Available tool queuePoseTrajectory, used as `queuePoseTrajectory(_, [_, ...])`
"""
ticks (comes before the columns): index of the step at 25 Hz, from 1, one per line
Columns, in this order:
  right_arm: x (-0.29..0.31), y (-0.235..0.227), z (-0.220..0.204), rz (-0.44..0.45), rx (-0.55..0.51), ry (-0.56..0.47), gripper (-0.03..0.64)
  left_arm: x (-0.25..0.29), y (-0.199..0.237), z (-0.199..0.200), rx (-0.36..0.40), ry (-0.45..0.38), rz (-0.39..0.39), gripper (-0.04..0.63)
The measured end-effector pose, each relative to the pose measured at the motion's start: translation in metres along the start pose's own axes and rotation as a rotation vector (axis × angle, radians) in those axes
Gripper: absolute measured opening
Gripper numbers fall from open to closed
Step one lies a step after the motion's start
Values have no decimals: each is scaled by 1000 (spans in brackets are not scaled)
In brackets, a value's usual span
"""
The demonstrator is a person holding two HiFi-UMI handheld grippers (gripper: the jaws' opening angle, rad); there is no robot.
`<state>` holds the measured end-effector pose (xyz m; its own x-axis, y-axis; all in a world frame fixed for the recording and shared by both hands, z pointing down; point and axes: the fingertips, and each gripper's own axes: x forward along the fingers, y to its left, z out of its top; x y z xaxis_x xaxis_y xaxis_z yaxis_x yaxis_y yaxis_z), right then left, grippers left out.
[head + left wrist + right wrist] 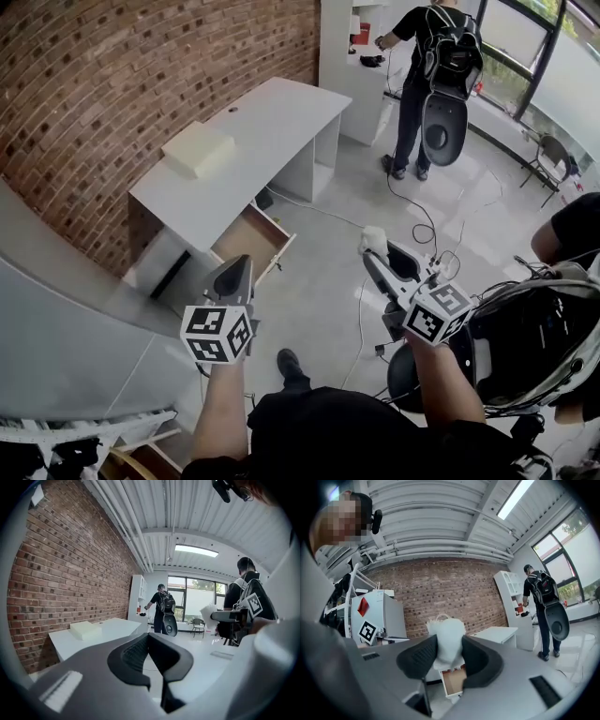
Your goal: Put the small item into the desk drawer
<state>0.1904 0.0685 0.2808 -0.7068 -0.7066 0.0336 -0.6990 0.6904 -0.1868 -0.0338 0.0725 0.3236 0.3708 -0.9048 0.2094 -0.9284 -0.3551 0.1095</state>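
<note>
The right gripper is clenched on the small white fluffy item, which stands up between its dark ribbed pads. The left gripper has its jaws together on nothing.

Outward from the right gripper, the open drawer with a wood-brown inside lies ahead, lower and to the left in the head view, well apart from the item. It is pulled out from the white desk toward the person. In the right gripper view it sits just under the item, so the aim looks about right.

The left gripper is nearer the drawer, but the right one carries the load. What shows of the drawer's inside is bare (its back part is hidden under the desktop). A pale rectangular block lies on the desktop.
</note>
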Motion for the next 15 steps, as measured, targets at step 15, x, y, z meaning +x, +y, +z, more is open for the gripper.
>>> queuePoseTrajectory(15, [114, -34, -11, -46, 26, 56, 150, 69, 103, 8, -27, 22, -2, 12])
